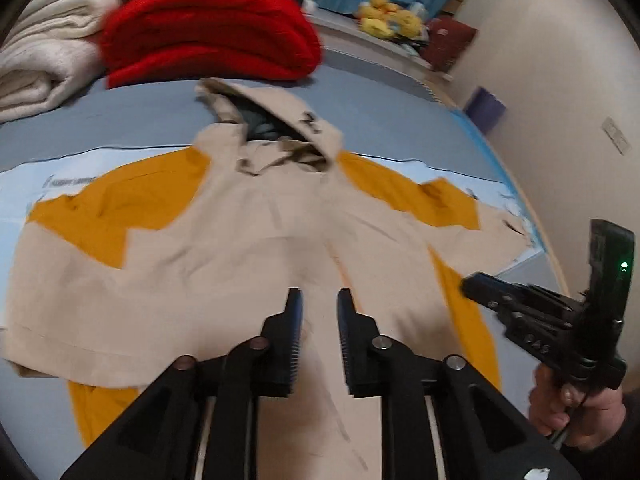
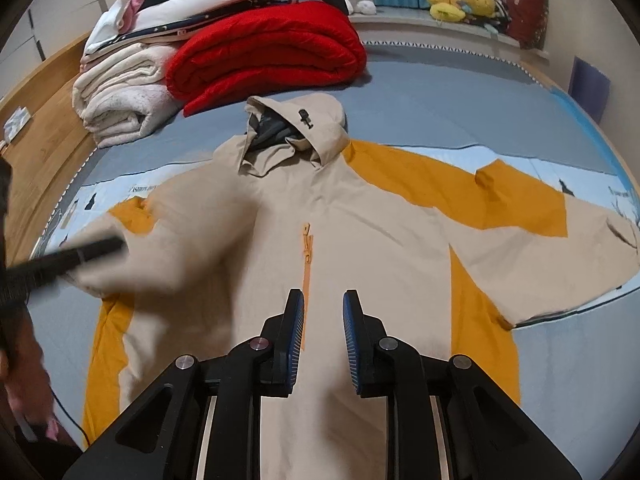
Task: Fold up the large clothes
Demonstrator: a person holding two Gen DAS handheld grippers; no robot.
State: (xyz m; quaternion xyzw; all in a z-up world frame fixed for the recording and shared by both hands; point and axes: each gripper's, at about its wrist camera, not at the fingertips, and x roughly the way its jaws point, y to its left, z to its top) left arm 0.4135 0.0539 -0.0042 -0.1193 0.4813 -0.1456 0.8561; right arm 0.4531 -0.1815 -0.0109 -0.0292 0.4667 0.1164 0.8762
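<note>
Beige-and-mustard hooded fabric jacket spread front-up on the grey-blue bed, hood at 12 o'clock; left sleeve apparently folded inward, remaining folds outstanding. Left gripper and right gripper: jaws narrow, empty.

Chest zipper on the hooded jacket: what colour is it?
Orange, on the zipper of the beige jacket; clearest in the right wrist view.
</note>
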